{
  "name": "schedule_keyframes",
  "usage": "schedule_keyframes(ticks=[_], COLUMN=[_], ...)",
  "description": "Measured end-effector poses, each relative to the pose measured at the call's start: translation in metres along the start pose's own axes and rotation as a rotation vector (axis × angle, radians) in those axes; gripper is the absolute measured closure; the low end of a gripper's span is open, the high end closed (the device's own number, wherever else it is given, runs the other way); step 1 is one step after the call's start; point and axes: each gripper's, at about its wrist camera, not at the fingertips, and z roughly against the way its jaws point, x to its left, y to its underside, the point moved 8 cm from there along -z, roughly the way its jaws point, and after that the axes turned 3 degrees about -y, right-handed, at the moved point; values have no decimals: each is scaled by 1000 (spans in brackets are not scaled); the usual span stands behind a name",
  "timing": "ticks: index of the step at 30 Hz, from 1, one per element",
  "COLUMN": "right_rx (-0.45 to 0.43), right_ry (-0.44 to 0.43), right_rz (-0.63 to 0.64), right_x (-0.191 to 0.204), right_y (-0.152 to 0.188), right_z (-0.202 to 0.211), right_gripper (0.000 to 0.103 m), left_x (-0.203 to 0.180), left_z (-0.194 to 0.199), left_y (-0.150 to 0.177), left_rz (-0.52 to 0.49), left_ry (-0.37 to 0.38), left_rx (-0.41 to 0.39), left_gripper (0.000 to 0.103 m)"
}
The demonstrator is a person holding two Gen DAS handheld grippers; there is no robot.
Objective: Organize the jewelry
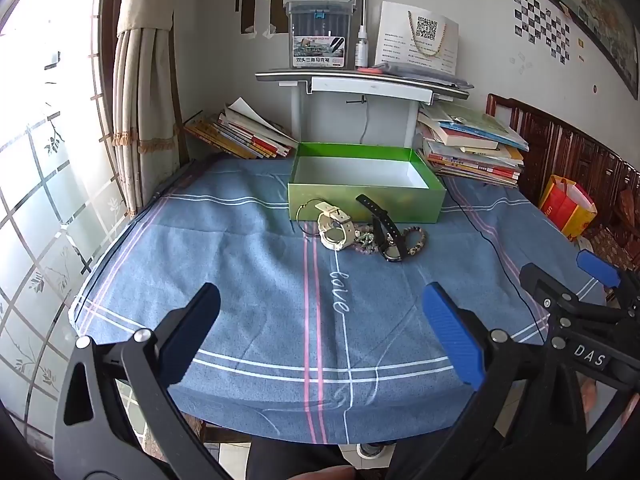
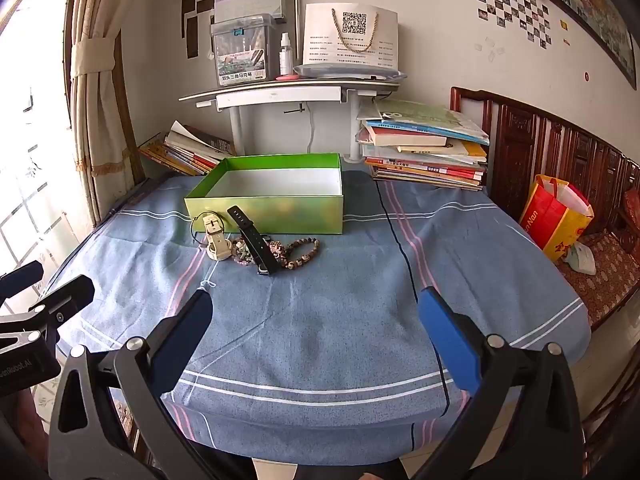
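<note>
Jewelry piled just before the empty green box [image 1: 366,184]

Both the left gripper [image 1: 320,328] and right gripper [image 2: 316,332] are held wide, empty; tangled bracelets [image 1: 414,240] and watches [image 1: 334,228] could be dragged out together.

The black watch [image 2: 256,240] overlaps the bead bracelets [image 2: 296,254], hiding part of each strand. Individual bracelets cannot be counted. The cream watch [image 1: 334,228] dial is too small to read. The framed picture [image 1: 592,12] on the right wall is cut off by the frame edge. Printed text on the white paper bag [image 2: 352,36] is illegible.
</note>
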Motion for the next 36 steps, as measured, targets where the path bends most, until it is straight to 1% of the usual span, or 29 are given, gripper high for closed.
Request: schedule_keyframes(ticks=[26, 36], right_rx=[3, 3], right_ry=[3, 3], right_rz=[0, -2], right_x=[-2, -2], right_y=[-1, -1], right_z=[0, 0], right_gripper=[3, 3], left_x=[1, -4], left_z=[-2, -1], left_y=[1, -4], left_rz=[-3, -2], left_ry=[-1, 2], left_rx=[-1, 3], left_gripper=[3, 3])
